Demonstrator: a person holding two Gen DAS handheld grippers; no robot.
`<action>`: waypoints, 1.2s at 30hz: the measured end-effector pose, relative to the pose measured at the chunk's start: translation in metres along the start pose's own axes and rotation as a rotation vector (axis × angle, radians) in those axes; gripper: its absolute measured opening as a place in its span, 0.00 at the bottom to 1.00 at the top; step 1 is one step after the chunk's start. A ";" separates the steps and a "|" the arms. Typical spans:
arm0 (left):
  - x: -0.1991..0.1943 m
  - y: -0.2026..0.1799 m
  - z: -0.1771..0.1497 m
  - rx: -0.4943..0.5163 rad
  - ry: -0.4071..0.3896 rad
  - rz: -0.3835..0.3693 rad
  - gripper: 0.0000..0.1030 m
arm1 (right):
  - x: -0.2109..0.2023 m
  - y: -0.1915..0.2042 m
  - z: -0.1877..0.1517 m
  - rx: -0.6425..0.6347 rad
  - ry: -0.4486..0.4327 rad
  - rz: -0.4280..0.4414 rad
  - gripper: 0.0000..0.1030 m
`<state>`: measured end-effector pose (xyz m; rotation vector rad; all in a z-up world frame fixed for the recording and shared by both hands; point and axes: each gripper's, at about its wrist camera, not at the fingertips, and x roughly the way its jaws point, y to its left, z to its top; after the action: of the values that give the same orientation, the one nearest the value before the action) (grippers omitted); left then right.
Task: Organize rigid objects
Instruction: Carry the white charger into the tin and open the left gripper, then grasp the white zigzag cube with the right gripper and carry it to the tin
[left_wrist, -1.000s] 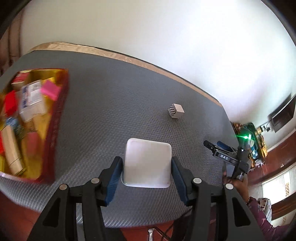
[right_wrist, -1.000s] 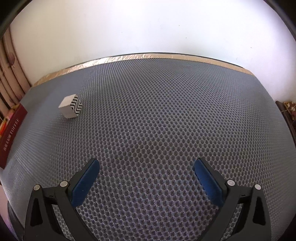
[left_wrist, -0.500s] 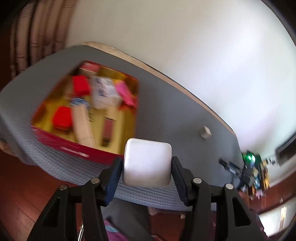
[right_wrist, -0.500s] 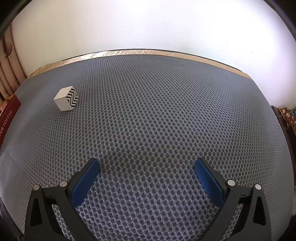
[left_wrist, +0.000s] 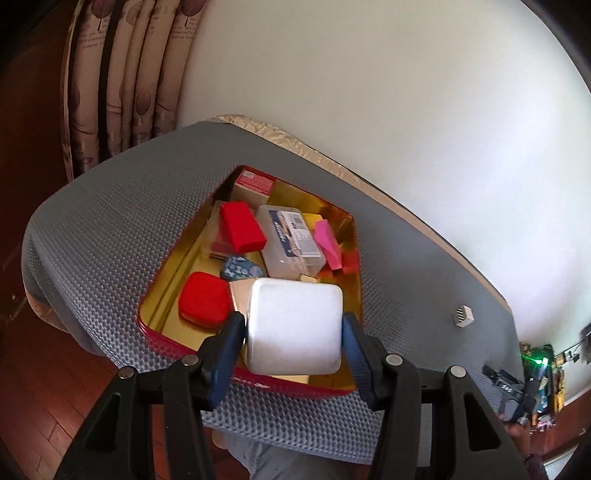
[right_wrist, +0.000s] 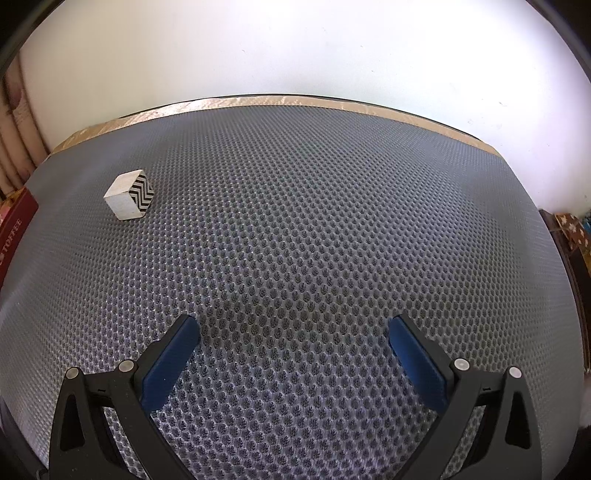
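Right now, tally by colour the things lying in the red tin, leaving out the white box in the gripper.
Red: 2, a red block and a red cushion-like case
Pink: 1, a pink block
Clear: 1, a clear plastic case
Blue patterned: 1, a blue patterned piece
Red-topped carton: 1
Total: 6 that can be told apart

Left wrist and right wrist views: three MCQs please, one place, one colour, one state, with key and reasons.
1. Where is the zigzag cube?
A. in the tin
B. on the grey mat
C. in a hand-held gripper

2. What colour is the tin's outer wall?
A. red
B. blue
C. green

3. What state is the right hand-held gripper in?
A. shut on the cube
B. open
C. shut on the tin

Key: B, the zigzag cube sits alone on the grey mat. A, the tin shows a red rim. B, the right hand-held gripper has its pads apart over bare mat.
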<state>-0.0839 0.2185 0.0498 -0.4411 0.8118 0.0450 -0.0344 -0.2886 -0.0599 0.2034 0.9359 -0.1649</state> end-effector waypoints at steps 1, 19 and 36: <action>-0.001 0.000 0.000 0.011 -0.012 0.012 0.53 | -0.005 0.004 0.000 0.007 -0.026 0.014 1.00; -0.008 -0.015 -0.002 0.098 -0.074 -0.006 0.52 | 0.048 0.108 0.086 -0.110 0.015 0.160 0.72; 0.007 0.012 -0.003 -0.005 0.010 0.032 0.52 | 0.007 0.151 0.096 -0.147 0.023 0.358 0.27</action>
<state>-0.0830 0.2271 0.0387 -0.4332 0.8290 0.0749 0.0793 -0.1659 0.0054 0.2336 0.9149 0.2367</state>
